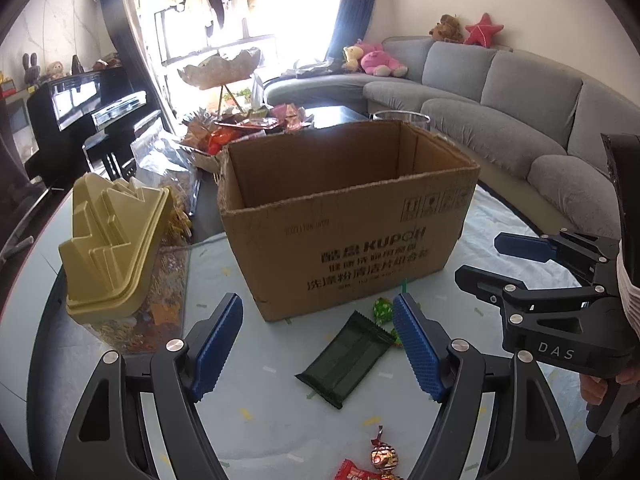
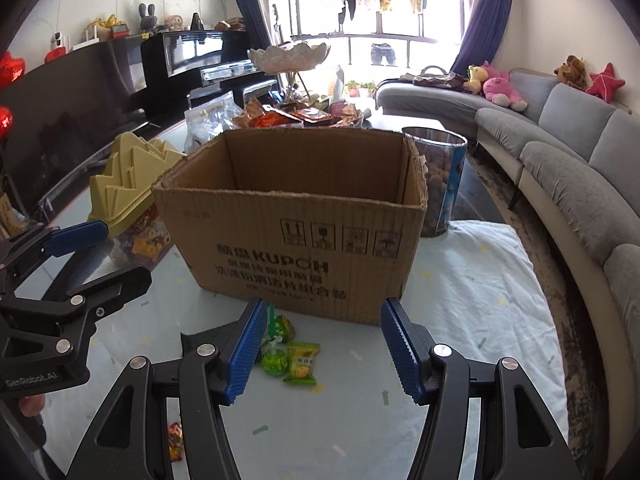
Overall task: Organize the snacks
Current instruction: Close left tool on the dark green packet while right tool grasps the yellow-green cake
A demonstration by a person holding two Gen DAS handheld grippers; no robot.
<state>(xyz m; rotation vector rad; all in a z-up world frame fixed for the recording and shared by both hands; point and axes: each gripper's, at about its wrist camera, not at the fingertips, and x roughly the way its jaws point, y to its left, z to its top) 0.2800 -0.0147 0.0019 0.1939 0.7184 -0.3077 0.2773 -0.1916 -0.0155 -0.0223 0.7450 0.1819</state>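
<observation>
An open empty cardboard box [image 1: 344, 216] [image 2: 296, 224] stands on the white cloth. In front of it lie a dark green flat packet [image 1: 346, 358], green wrapped candies [image 2: 276, 354] and a yellow-green snack packet [image 2: 303, 363]. A gold-red wrapped candy [image 1: 383, 456] and a red wrapper [image 1: 354, 472] lie nearer. My left gripper [image 1: 320, 344] is open and empty, hovering over the dark packet. My right gripper [image 2: 323, 344] is open and empty, just right of the green candies; it also shows in the left wrist view [image 1: 480, 260].
A clear container with a yellow crown-shaped lid [image 1: 116, 240] [image 2: 128, 176] stands left of the box. A clear jar of brown snacks [image 2: 438, 184] stands right behind it. More snack bags [image 2: 296, 114] pile behind. A grey sofa [image 2: 568, 168] curves on the right.
</observation>
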